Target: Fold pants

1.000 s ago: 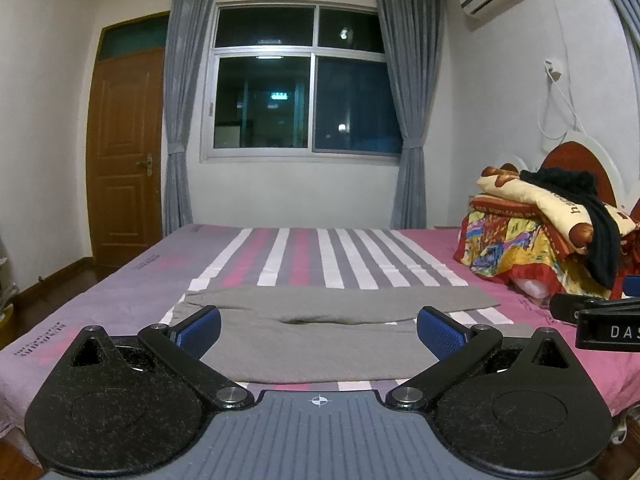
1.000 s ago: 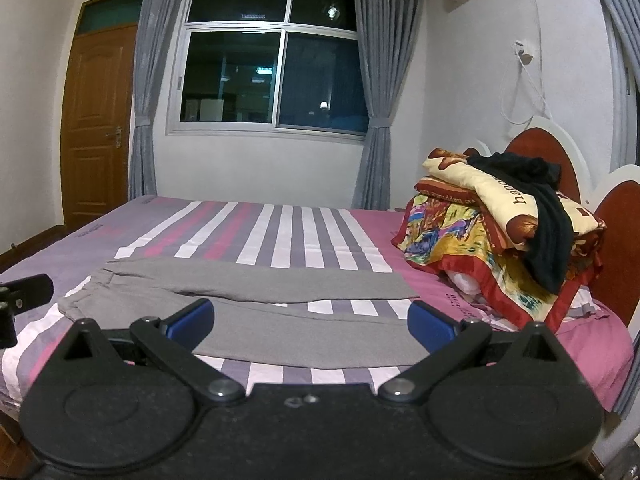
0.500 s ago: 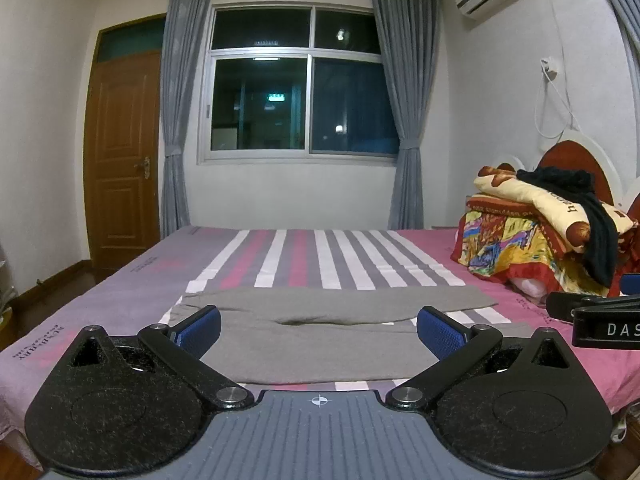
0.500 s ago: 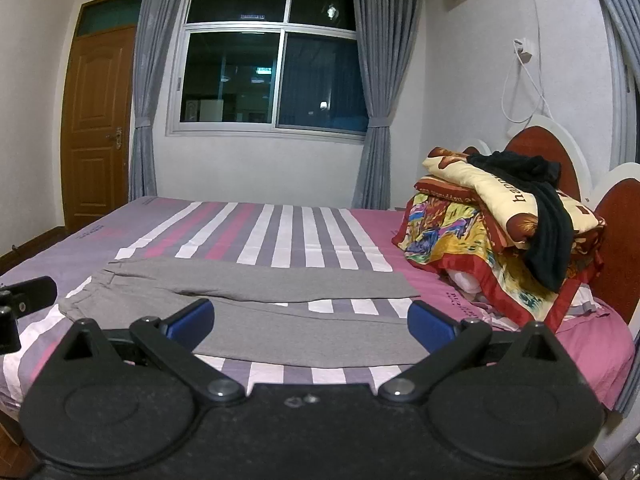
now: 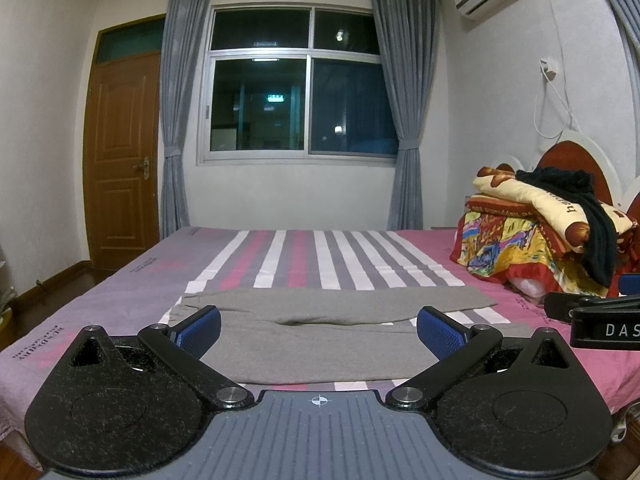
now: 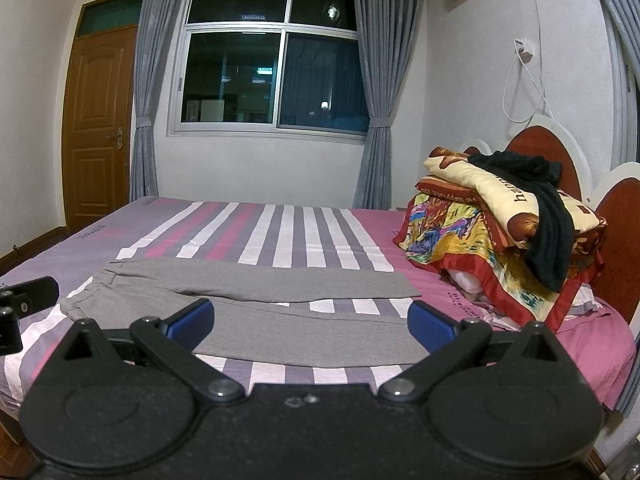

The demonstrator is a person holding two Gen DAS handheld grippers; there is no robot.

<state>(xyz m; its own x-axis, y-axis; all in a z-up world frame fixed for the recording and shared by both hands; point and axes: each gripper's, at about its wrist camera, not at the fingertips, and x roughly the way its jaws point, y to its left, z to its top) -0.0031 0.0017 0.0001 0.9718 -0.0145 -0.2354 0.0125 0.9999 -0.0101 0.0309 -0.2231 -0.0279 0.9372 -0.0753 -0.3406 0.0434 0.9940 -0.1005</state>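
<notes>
Grey pants [image 5: 320, 320] lie flat on the striped bed [image 5: 304, 252], waistband to the left, both legs stretched to the right; they also show in the right wrist view [image 6: 256, 300]. My left gripper [image 5: 319, 328] is open and empty, held above the bed's near edge in front of the pants. My right gripper [image 6: 311, 324] is open and empty too, at the near edge, further right. Each gripper's body shows at the edge of the other's view [image 5: 596, 320] [image 6: 20, 304].
A pile of colourful quilts with a black garment [image 6: 504, 224] sits at the bed's right end by the red headboard [image 6: 616, 224]. A window with grey curtains [image 5: 296, 92] and a wooden door [image 5: 120, 160] are behind the bed.
Both grippers have tilted slightly, so the room sits a little lower in view. The pants have not moved. Both stay open.
</notes>
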